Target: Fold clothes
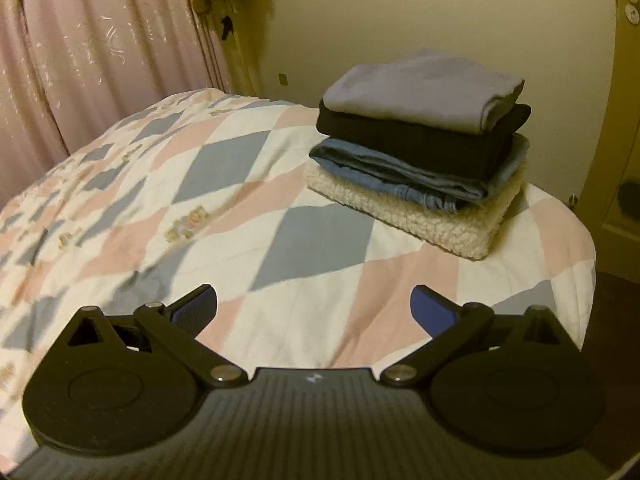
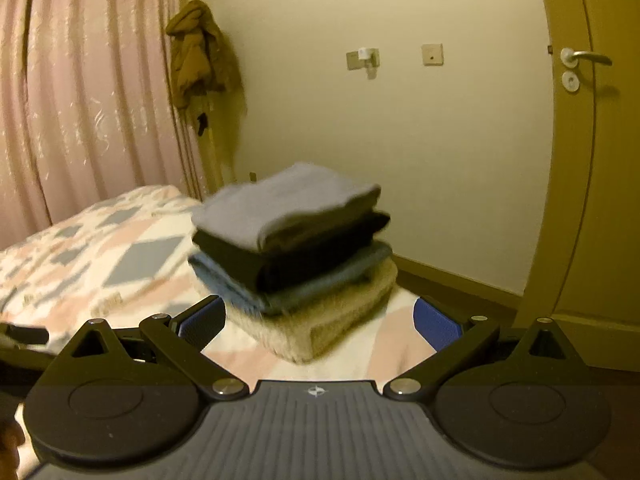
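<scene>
From the left wrist, the left gripper (image 1: 314,312) is held with jaws apart and empty above the pink, grey and white diamond-patterned bedspread (image 1: 224,208). Four folded garments are counted in a stack (image 1: 416,152) near the bed's far right corner: a grey knit (image 1: 416,88), a black one (image 1: 420,136), blue denim (image 1: 400,172) and a cream fleece (image 1: 408,212).

From the right wrist, the right gripper (image 2: 318,320) is likewise spread and empty, just before the stack (image 2: 292,248); blurred here, it seems to lean, so a nudge could topple it off the edge.

The right gripper (image 2: 316,320) hangs wide apart and empty over the bed (image 2: 120,264). Just ahead sits a blurred stack (image 2: 292,248): grey on black on blue, on what looks like cream fleece.
</scene>
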{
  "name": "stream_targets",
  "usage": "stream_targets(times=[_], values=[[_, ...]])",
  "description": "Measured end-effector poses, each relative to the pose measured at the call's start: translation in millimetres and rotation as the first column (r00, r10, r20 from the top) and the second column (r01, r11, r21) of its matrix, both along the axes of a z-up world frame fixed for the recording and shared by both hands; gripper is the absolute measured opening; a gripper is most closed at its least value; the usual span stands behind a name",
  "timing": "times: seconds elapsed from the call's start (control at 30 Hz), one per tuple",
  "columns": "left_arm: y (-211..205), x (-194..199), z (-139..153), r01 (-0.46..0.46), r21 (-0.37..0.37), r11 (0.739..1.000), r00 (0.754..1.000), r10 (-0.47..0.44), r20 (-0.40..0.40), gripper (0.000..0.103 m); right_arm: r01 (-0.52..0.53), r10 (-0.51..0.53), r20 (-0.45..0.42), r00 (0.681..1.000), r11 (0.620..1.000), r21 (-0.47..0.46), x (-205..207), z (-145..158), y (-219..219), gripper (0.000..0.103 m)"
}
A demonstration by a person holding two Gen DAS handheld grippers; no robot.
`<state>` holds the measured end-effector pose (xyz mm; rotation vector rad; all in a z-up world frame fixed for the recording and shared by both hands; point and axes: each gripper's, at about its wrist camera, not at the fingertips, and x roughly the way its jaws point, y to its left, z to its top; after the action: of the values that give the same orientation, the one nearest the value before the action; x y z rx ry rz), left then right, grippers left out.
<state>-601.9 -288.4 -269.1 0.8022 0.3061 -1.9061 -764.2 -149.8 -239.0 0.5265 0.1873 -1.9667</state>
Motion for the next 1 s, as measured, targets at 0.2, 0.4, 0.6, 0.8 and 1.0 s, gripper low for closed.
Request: stream_targets(times=[0.2,0.4,0.6,0.8,1.0], values=[[31,8,-32,-0.015,-0.015,1.0,0.998,0.014,-0.054,0.102,-0.033,0.033,0.013,0.999,0.999,-0.002,6,-40,27,0.103],[80,42,-6,-0.031,0.007,1.0,0.991,0.031,-0.131,0.102,-0.033,0.033,0.01,0.999,0.997,0.067,33,-22,59,0.103],[121,80,30,-0.053,-0.049,0.997,0.986,0.044,-0.162,0.102,0.001,-0.001,0.0,1.0,0.994,0.108,58,7,84,0.103],[159,98,54,-0.035,-0.07,0.997,0.985,0.022,-0.173,0.102,0.02,-0.02,0.005,1.0,0.995,0.102,79,26,122,0.103],[196,105,69,-0.028,-0.097,0.995,0.984,0.01,-0.179,0.102,0.048,-0.05,0.023,0.999,0.996,0.078,90,45,159,0.103]])
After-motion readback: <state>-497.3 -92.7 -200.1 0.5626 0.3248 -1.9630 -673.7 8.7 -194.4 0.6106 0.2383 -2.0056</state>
